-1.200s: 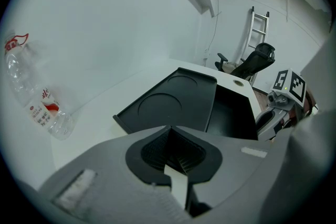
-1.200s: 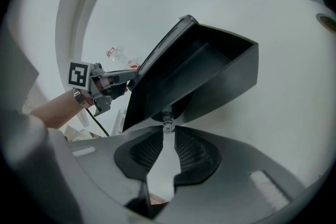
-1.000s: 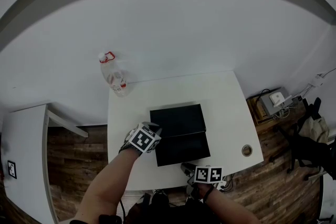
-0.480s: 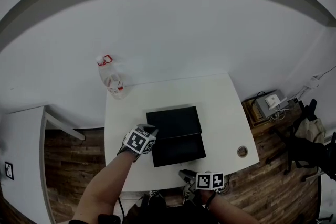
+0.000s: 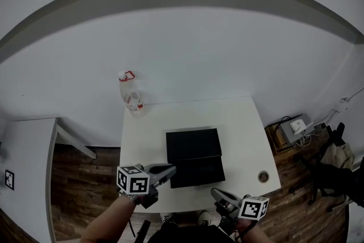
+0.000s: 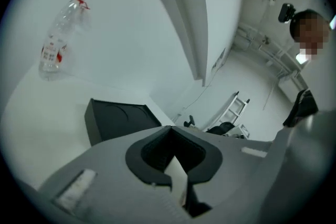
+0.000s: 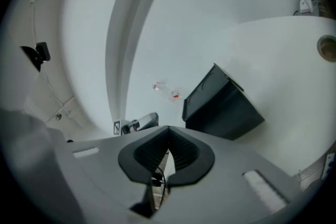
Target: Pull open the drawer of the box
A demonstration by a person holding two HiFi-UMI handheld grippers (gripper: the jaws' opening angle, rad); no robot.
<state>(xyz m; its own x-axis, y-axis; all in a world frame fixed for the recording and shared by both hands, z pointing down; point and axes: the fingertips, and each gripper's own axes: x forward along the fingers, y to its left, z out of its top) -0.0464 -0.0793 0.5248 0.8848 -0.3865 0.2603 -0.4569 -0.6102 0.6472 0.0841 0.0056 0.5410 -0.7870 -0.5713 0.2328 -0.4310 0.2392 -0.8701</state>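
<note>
Black box (image 5: 193,145) on white table (image 5: 245,128)

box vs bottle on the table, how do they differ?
Look: the box is black and opaque; the bottle is clear, with red at its top and on its label.
Shape: the box is low and blocky; the bottle is tall and slim, upright.
Place: the box sits mid-table; the bottle stands at the far left corner.
Shared: both rest on the white table, apart from each other.
</note>
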